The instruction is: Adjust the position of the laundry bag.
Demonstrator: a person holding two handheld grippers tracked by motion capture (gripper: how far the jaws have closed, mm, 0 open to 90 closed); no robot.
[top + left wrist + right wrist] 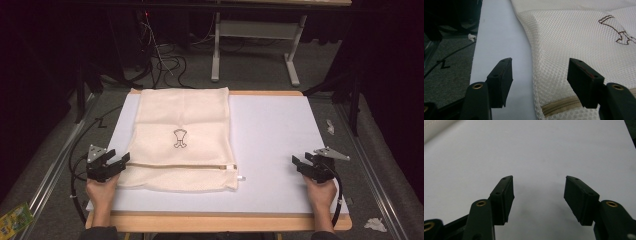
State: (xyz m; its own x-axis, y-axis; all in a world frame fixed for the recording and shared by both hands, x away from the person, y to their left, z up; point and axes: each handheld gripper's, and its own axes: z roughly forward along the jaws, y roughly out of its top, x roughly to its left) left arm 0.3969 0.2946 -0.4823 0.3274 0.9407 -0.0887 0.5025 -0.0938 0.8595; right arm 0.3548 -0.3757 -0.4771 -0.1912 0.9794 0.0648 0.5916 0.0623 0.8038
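Two hand-held grippers at the near edge of the table [280,125]. Left gripper [121,161], at 8 o'clock: jaws spread wide, nothing gripped, poised at the near left corner of the mesh laundry bag [182,137]; in the left gripper view one jaw hangs over bare white tabletop [499,37], the other over the mesh [564,37] just beyond the zipper [556,106]. Right gripper [296,161], at 4 o'clock: jaws wide, empty, over bare tabletop, well apart from the bag. Bag: cream, flat, left of centre, reaching toward 12 o'clock; small brown emblem [180,138] mid-panel; zipper across the near end.
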